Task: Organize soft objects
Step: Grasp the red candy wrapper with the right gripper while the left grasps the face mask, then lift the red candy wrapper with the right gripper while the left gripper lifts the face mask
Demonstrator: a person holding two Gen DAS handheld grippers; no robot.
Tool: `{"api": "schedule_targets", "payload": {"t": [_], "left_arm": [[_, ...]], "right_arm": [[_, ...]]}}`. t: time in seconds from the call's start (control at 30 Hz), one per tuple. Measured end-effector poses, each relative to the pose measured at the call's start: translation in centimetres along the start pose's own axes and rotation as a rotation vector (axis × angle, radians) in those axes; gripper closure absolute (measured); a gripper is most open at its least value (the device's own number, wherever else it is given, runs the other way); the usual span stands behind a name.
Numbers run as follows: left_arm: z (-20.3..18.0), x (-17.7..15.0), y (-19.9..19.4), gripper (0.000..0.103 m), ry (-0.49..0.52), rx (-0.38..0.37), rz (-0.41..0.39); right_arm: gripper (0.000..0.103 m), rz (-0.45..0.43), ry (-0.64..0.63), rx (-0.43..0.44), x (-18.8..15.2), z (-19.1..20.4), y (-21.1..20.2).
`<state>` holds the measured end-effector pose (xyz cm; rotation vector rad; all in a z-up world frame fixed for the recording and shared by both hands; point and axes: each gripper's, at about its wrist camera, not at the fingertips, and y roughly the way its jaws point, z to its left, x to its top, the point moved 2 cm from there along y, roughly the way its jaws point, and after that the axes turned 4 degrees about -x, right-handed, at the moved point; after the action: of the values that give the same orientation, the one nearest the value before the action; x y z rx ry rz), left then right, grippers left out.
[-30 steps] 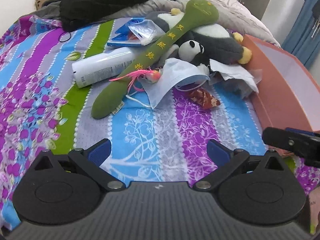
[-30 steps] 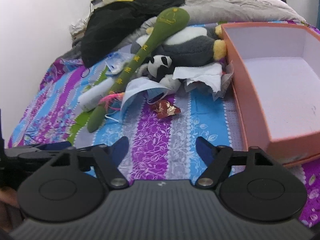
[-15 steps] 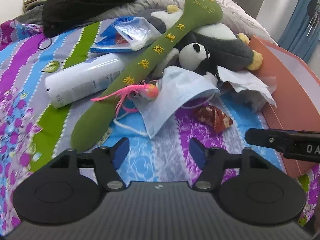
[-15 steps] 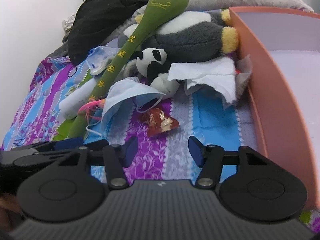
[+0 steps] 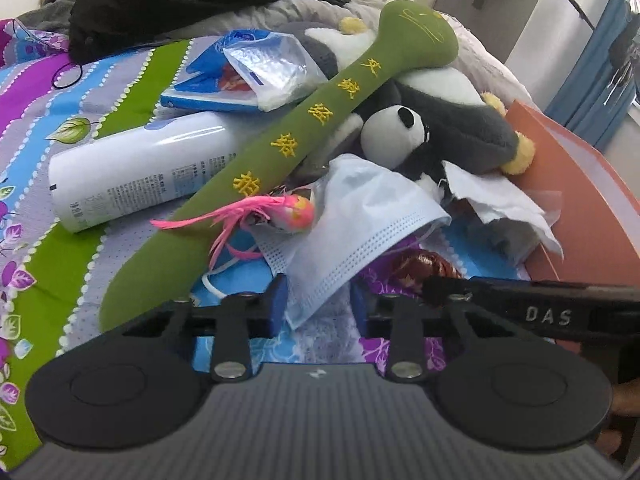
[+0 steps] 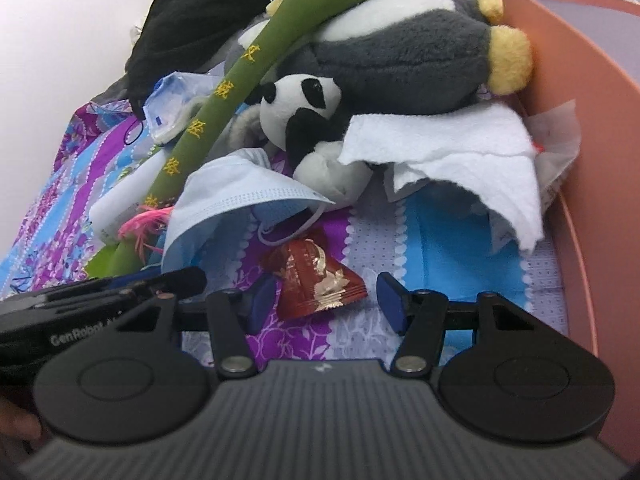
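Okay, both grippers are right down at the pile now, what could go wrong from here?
The left hand-held gripper straddles the face mask; its ear loop could snag the pink feather toy. The right hand-held gripper brackets the red foil wrapper, which is not soft. The two grippers sit close and may collide.

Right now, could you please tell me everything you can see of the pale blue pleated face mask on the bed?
The pale blue pleated face mask looks like thin non-woven fabric with a stitched edge and white elastic ear loops. It lies crumpled and tented on the striped floral bedsheet, beside the long green plush stick and in front of the small panda plush. Its lower corner sits between the open fingers of the left gripper; contact is unclear.
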<state>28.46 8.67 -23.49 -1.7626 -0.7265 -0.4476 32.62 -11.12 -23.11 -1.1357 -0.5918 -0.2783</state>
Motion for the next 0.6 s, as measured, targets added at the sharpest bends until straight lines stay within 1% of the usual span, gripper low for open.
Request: {"api": "schedule_targets", "payload": {"t": [0.03,0.07,0.17,0.33,0.4,0.5,0.6], "left_arm": [[0.0,0.1,0.0,0.087,-0.006,-0.005,-0.003],[-0.1,0.1,0.0,0.093,-0.01,-0.013,-0.005],[-0.4,0.2,-0.6,0.098,-0.016,-0.031,-0.013],[-1.1,0.1,-2.6,0.101,-0.061,-0.081,-0.019],[-1.7,-0.1,-3.7,0.101,-0.081,-0.117,-0.025],[-2.4,-0.6,-5.3,0.101,-0.11,-0.142,-0.034],[-3.0,-1.4,-6.7,0.101,-0.141,-0.177,-0.024]], "right_arm": [[0.053,-0.002,-0.013,0.005,0.0,0.1,0.1],[0.054,-0.001,-0.026,0.002,0.0,0.3,0.1],[0.058,-0.005,-0.047,0.006,-0.1,0.6,-0.2],[0.063,-0.034,-0.052,-0.021,-0.1,0.6,-2.1],[0.063,-0.042,-0.051,-0.035,-0.3,0.4,-3.0],[0.063,-0.049,-0.043,-0.053,-1.0,0.0,-4.5],[0.063,-0.052,-0.038,-0.067,-2.0,-0.3,-6.0]]}}
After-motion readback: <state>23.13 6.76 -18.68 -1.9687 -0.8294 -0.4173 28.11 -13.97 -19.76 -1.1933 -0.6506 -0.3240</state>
